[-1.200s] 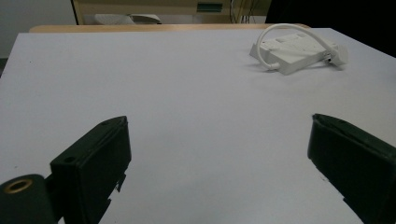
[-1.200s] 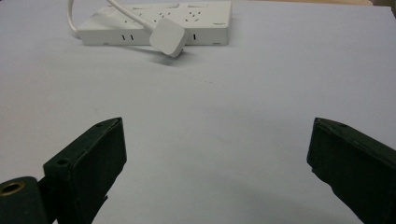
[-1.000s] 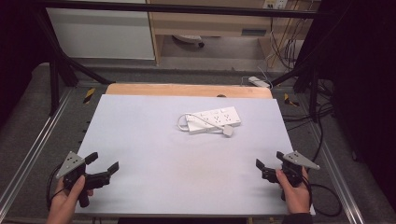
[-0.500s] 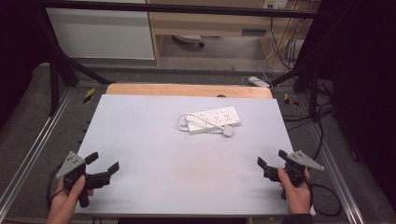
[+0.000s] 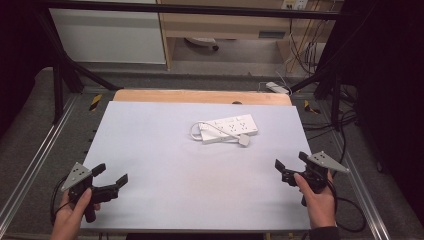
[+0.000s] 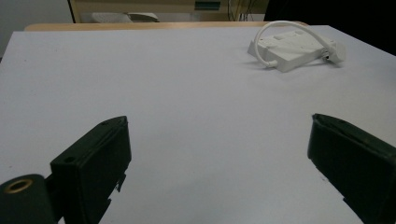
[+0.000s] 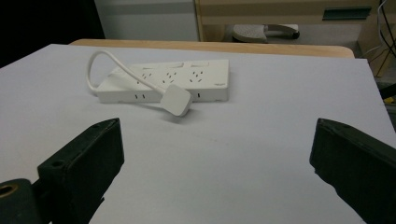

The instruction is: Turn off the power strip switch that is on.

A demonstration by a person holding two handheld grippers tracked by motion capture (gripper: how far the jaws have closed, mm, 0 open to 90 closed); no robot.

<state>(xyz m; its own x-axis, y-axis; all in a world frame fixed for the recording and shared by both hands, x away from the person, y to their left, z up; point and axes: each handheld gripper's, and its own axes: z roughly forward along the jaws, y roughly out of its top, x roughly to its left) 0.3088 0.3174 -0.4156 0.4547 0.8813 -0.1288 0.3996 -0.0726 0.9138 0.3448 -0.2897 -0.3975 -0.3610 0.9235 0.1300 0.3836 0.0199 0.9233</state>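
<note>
On the pale grey table [image 5: 165,150] we find a white power strip [image 5: 229,129] lying flat toward the far side, a little right of the middle, its sockets facing up. Its short white cable [image 7: 105,63] loops out from one end and curves back along the front edge, and the white plug [image 7: 177,100] rests on the table just beside the strip's near side, touching it or nearly so.

We hold the left gripper [image 5: 109,179] at the near left corner, its jaws spread wide with nothing between them; in the left gripper view the strip sits well ahead and off to the right. We hold the right gripper [image 5: 292,167] at the near right edge, its jaws likewise wide apart and empty; in the right gripper view the strip lies ahead between them, slightly to the left. Both grippers are well apart from the strip.
</note>
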